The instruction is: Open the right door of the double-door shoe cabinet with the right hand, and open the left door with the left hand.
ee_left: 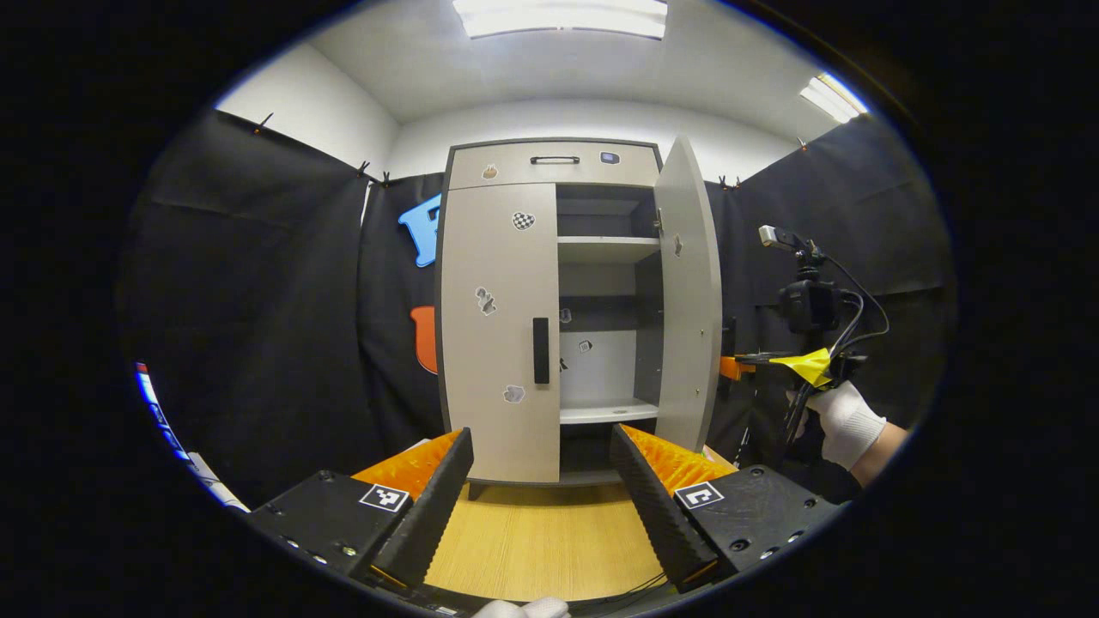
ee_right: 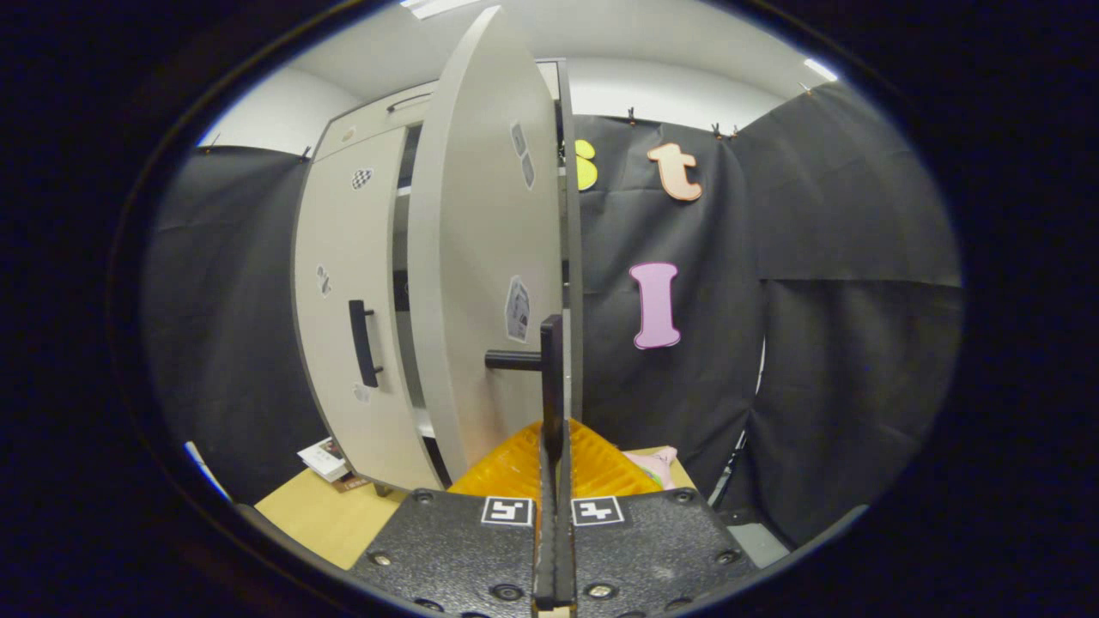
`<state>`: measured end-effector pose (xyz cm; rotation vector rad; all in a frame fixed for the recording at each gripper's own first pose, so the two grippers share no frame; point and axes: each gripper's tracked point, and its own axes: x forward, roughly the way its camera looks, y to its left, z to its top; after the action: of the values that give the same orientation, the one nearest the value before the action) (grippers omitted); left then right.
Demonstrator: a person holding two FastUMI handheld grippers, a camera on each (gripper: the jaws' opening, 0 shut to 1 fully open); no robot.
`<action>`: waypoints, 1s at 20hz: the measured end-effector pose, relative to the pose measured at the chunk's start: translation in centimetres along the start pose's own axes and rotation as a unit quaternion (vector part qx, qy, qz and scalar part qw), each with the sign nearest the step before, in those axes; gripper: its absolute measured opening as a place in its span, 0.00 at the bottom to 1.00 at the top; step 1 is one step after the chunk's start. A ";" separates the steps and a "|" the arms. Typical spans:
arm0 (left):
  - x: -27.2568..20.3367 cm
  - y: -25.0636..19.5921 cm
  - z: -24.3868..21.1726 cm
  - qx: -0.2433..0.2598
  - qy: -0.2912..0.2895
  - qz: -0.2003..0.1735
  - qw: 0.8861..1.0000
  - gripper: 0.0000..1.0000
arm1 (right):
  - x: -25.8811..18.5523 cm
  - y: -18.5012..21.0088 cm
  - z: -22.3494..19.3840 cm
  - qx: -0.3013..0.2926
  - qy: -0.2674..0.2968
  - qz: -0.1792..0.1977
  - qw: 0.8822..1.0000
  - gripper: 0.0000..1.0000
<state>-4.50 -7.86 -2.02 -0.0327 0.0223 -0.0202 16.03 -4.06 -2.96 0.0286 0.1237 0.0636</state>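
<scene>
Tongs in my left hand (ee_left: 541,493) stand wide apart and empty above the wooden floor (ee_left: 549,532), aimed at the shoe cabinet (ee_left: 554,163), whose left door (ee_left: 502,343) sits closed, its dark vertical handle (ee_left: 541,350) near the inner edge. That bar is where I judge I should grip: a stiff, light panel on hinges should swing easily, though the smooth bar could slip. Stickers dot the panel; I can read no writing or brand on them. Further right, the right door (ee_right: 485,257) stands swung out, and my right tongs (ee_right: 554,446) are closed with their fingers pressed tight on its handle (ee_right: 549,378), the bar clamped edge-on between them.
</scene>
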 end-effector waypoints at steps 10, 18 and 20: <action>0.3 -2.3 0.3 0.006 0.002 0.010 1.000 0.96 | -0.5 -3.6 0.8 0.009 -0.003 0.014 1.000 0.04; -0.2 -1.5 0.1 0.010 0.005 0.020 1.000 0.96 | -1.1 -3.9 1.1 -0.006 -0.006 0.004 1.000 0.04; -0.1 -1.1 0.1 0.010 0.006 0.019 1.000 0.96 | -1.7 -3.8 1.3 -0.004 -0.007 0.001 1.000 0.04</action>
<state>-4.66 -8.91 -1.92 -0.0130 0.0339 0.0175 14.73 -7.96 -1.59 0.0205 0.1089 0.0663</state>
